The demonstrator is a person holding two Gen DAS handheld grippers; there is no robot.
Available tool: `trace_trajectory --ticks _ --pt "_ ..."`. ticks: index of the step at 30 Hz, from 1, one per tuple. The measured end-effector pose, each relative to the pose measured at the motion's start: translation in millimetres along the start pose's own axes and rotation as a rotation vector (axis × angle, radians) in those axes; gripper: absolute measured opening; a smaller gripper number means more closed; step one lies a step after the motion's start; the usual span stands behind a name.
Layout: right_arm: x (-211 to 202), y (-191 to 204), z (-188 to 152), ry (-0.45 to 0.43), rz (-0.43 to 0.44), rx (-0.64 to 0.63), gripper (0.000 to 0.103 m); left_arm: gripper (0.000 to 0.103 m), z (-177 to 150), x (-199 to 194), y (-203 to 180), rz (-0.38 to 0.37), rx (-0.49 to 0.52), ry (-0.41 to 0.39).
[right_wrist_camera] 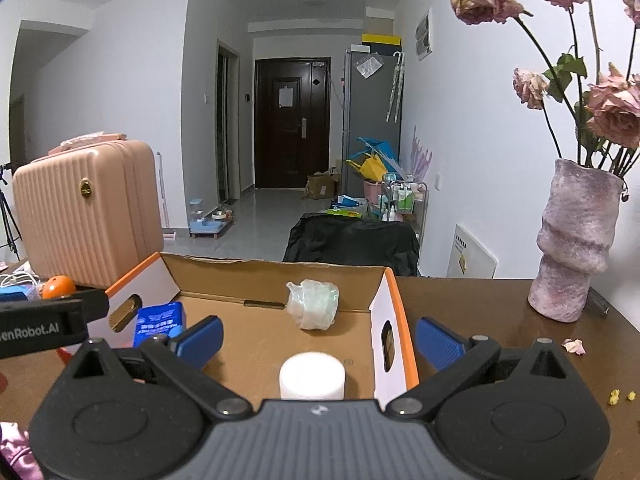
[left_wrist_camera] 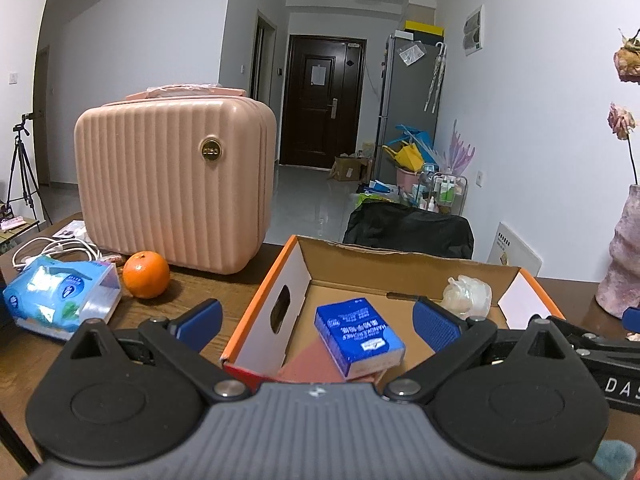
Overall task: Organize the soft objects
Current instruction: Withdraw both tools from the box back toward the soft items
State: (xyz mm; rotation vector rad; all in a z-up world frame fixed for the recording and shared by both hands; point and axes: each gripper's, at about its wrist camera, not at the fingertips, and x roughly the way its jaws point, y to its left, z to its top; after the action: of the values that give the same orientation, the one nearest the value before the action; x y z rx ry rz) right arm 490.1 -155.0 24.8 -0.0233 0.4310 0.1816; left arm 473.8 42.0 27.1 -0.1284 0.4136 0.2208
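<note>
An open cardboard box [left_wrist_camera: 276, 308] [right_wrist_camera: 392, 312] with orange rims sits on the wooden table. Inside it lie a blue tissue pack [left_wrist_camera: 358, 336] [right_wrist_camera: 160, 322], a crumpled clear plastic bundle [left_wrist_camera: 468, 294] [right_wrist_camera: 314, 308] at the far wall, and a white roll [right_wrist_camera: 312, 376] near the front. My left gripper [left_wrist_camera: 316, 322] is open above the box's front left, with the blue pack between and beyond its fingers. My right gripper [right_wrist_camera: 318, 340] is open over the box's front right, the white roll just below it. A larger blue tissue package [left_wrist_camera: 60, 300] lies on the table at left.
A pink ribbed case [left_wrist_camera: 172, 188] [right_wrist_camera: 84, 216] stands behind the box at left, with an orange [left_wrist_camera: 146, 275] [right_wrist_camera: 58, 286] and white cables [left_wrist_camera: 52, 248] beside it. A pink vase [right_wrist_camera: 572, 248] of dried roses stands at right. A black chair back [left_wrist_camera: 408, 230] is behind the table.
</note>
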Motion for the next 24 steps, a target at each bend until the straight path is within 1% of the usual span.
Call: trace_trajectory --ticks 6,17,24 --pt "-18.6 1.8 -9.5 -0.015 0.003 -0.005 0.103 0.103 -6.6 -13.6 6.1 -0.002 -0.001 -0.005" --pt "-59.8 4.6 -35.5 -0.039 0.018 -0.013 0.103 0.103 -27.4 -54.0 22.7 0.005 0.005 -0.006" --pt "-88.2 13.1 -55.7 -0.065 0.019 -0.032 0.103 0.103 -40.9 -81.0 32.6 0.007 0.016 -0.014"
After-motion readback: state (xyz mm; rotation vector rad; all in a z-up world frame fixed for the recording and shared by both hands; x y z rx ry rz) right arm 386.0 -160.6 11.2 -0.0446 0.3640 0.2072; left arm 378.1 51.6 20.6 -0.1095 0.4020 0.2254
